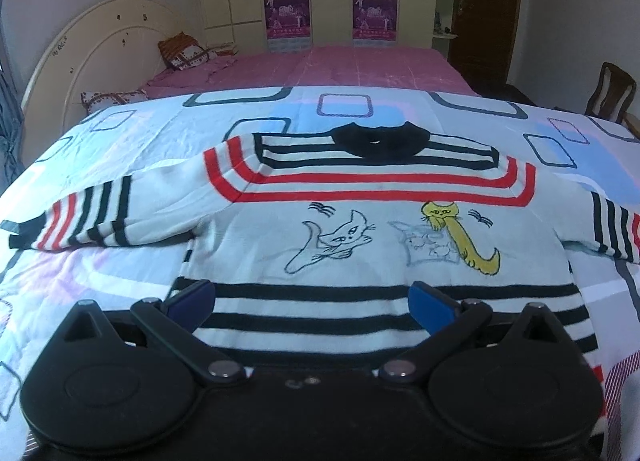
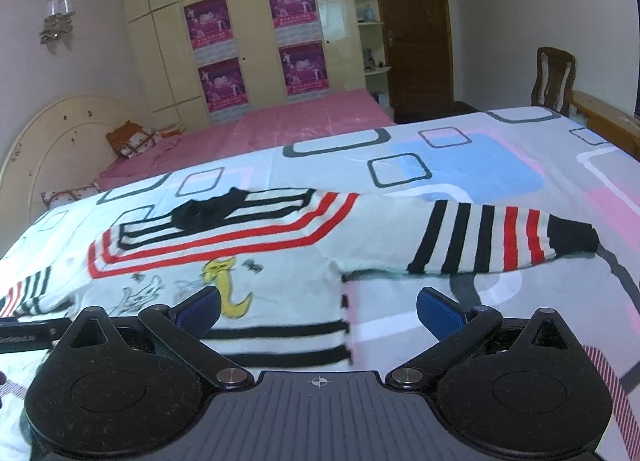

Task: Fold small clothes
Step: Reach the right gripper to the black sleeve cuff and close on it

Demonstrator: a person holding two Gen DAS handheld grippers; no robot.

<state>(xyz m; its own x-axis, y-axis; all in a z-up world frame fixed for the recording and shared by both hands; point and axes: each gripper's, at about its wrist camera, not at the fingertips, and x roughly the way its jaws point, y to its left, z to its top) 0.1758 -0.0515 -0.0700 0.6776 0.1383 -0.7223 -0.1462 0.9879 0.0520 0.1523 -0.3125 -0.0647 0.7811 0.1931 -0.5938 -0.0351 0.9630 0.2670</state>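
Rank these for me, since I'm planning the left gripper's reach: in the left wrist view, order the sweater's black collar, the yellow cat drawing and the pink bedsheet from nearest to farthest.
From the left gripper, open over the sweater's hem:
1. yellow cat drawing, on the sweater's chest, right of centre.
2. black collar, at the sweater's far edge.
3. pink bedsheet, beyond the patterned quilt.

Bed with patterned quilt (image 1: 168, 129), striped cat sweater (image 1: 360, 229) spread flat on it
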